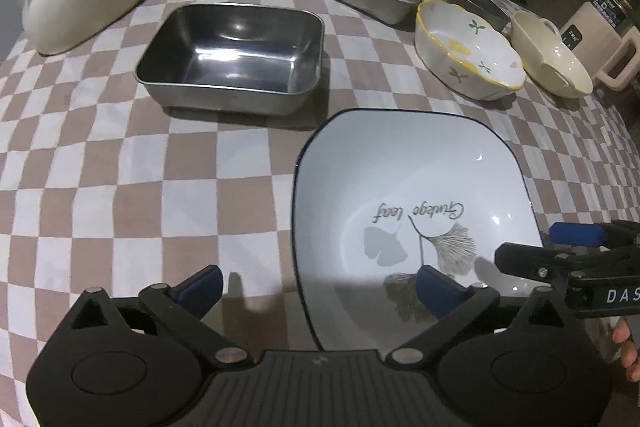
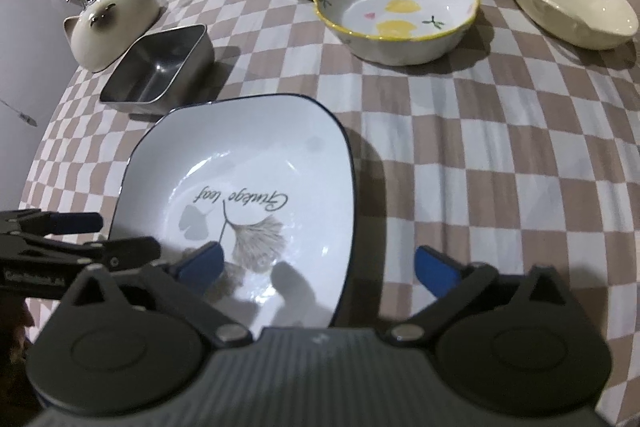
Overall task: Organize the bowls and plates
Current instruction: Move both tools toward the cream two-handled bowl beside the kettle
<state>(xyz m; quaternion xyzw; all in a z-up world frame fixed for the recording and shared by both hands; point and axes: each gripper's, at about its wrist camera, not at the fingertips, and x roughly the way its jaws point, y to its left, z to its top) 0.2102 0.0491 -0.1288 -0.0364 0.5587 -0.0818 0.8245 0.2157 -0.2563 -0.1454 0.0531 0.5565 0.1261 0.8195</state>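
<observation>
straddling the near-left rim of the white square ceramic plate with a dark blue edge and ginkgo leaf print (image 1: 416,195), the left gripper (image 1: 320,291) stands spread wide in its own view, one blue pad over the checked brown-and-white tablecloth (image 1: 120,167), the other over the plate, gripping nothing. the plate lies flat, just in front of the square stainless steel tray (image 1: 234,55).

in the right wrist view the right gripper (image 2: 316,267) is likewise wide apart and empty, straddling the plate's near-right rim. the white flower-shaped bowl with yellow rim (image 2: 396,11) sits well beyond.

judging by this, the plate looks freshly set down; next calls for lifting clear and choosing another dish.
</observation>
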